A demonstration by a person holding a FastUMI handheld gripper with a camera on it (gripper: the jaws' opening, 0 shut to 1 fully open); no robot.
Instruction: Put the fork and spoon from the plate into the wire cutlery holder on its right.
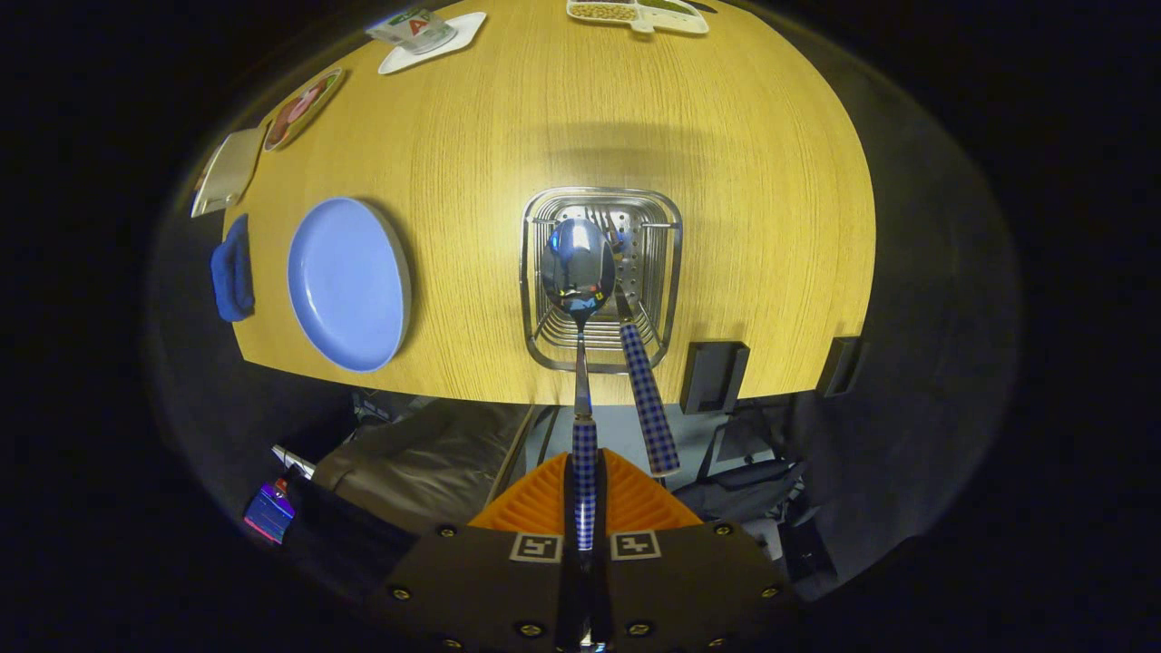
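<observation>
I look straight down on a wooden table (726, 163). My gripper (585, 494) is shut on the checked handle of the spoon (578, 268). The spoon's shiny bowl hangs over the mouth of the wire cutlery holder (671, 272). The fork (646, 390) stands in the holder just right of the spoon, tines down, its checked handle sticking up toward me. The blue plate (345, 283) lies bare on the table to the left of the holder.
A blue cloth (232, 272) lies left of the plate at the table's edge. Far beyond the holder are a white dish (434, 41) with a packet, a divided tray (639, 14) and two flat cards (299, 109). Below the near table edge sit bags and clutter (408, 462).
</observation>
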